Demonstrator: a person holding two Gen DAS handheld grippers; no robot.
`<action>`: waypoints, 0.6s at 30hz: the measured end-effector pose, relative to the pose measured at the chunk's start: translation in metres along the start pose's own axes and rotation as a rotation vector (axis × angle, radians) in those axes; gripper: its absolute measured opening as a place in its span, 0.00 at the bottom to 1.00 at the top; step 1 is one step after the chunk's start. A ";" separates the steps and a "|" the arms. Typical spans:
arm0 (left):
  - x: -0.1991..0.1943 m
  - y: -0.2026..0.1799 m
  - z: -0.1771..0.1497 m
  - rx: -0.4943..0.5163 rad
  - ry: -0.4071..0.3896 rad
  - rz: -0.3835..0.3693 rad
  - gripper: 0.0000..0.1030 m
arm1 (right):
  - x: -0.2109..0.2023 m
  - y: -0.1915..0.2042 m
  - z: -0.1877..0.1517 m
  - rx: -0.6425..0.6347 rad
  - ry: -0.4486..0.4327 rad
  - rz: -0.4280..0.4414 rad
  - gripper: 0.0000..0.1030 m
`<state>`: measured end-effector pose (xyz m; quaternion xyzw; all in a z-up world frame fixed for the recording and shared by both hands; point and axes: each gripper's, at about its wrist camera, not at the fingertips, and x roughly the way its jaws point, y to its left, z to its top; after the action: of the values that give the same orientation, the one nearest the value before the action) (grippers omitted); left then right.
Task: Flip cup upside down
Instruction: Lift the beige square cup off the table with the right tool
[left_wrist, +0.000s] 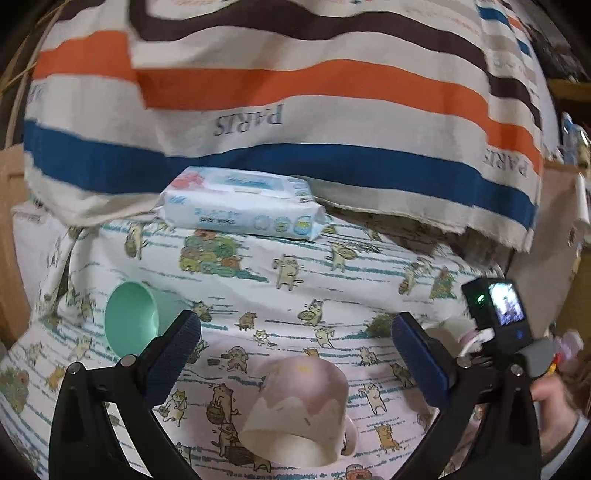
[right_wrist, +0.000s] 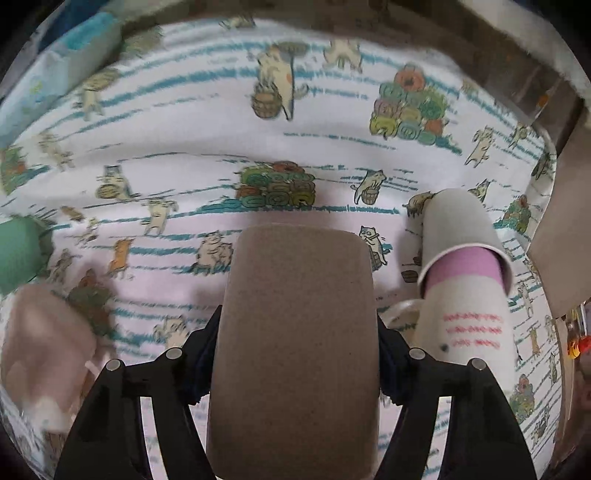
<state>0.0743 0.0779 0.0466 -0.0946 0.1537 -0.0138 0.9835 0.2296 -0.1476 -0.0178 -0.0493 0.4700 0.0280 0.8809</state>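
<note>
Your right tool (right_wrist: 295, 373): pinching a brown speckled cup (right_wrist: 295, 332) between its two fingers; the cup's flat end faces away from you and blocks most of the view ahead.

Just right of that tool: a white cup with pink zigzag lines (right_wrist: 469, 332) lying on its side, nested into a second white cup (right_wrist: 458, 225) with a pink band showing at the join. You cannot read any writing on them.

Far left of the right tool: a pale pink mug (right_wrist: 48, 350), blurred, and beyond it a mint green cup (right_wrist: 18, 251).

Your left tool (left_wrist: 295, 332): fingers spread wide, holding nothing.

Between its fingers, nearest you: the same pale pink mug (left_wrist: 299, 402) on its side, mouth toward you, interior showing nothing inside.

Just beyond the left finger: the mint green cup (left_wrist: 136, 317) on its side, mouth open to view, nothing visible in it.

Under everything: a cat-print cloth (left_wrist: 295, 280) covering the counter.

Farther ahead: a pack of wet wipes (left_wrist: 243, 203), blue and white; its print is too small to read.

Farthest: a striped cloth (left_wrist: 295, 92) in orange, blue and brown, hanging behind the wipes, printed "PARIS" upside down.
</note>
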 end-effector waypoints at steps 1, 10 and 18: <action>-0.004 -0.005 0.000 0.021 -0.009 0.000 0.99 | -0.009 0.000 -0.005 0.006 -0.012 0.018 0.69; -0.044 -0.031 -0.007 0.088 -0.015 0.010 0.99 | -0.097 0.006 -0.068 -0.034 -0.115 0.130 0.69; -0.067 -0.030 -0.022 0.091 0.020 0.023 0.99 | -0.104 0.007 -0.114 -0.037 -0.130 0.142 0.69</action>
<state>0.0040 0.0481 0.0513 -0.0479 0.1640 -0.0103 0.9852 0.0773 -0.1540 0.0051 -0.0304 0.4133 0.1023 0.9043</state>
